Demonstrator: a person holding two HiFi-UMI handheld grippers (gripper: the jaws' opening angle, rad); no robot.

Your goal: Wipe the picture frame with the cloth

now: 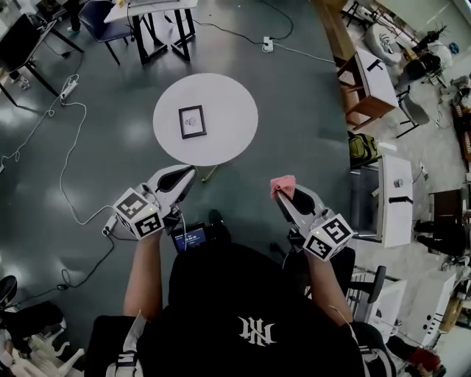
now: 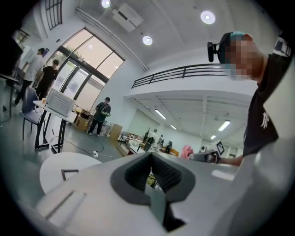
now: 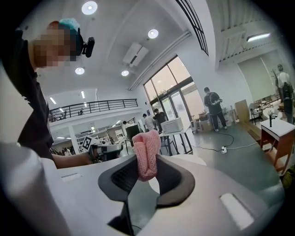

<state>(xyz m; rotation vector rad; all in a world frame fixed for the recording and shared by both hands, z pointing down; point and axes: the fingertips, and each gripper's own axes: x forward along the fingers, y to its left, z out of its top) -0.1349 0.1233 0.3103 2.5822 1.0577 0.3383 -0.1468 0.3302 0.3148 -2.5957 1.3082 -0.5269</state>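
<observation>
Upper centre of frame, I see a small black-framed picture (image 1: 192, 121) lying flat on the round white table (image 1: 235, 136). My right gripper (image 1: 284, 194) clenches a pink mesh cloth (image 1: 282, 182); my left gripper (image 1: 187, 174) has its jaws pressed together.

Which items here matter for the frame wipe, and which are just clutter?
Job: picture frame, round table under it, pink cloth, right tongs gripping it.
Clutter: power strip, yellow-green bag, side desk, dark chair.

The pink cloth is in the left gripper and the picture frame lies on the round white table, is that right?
Not quite. The right gripper view shows the pink cloth clamped in the right gripper, not the left. The picture frame does lie on the round white table.
</observation>
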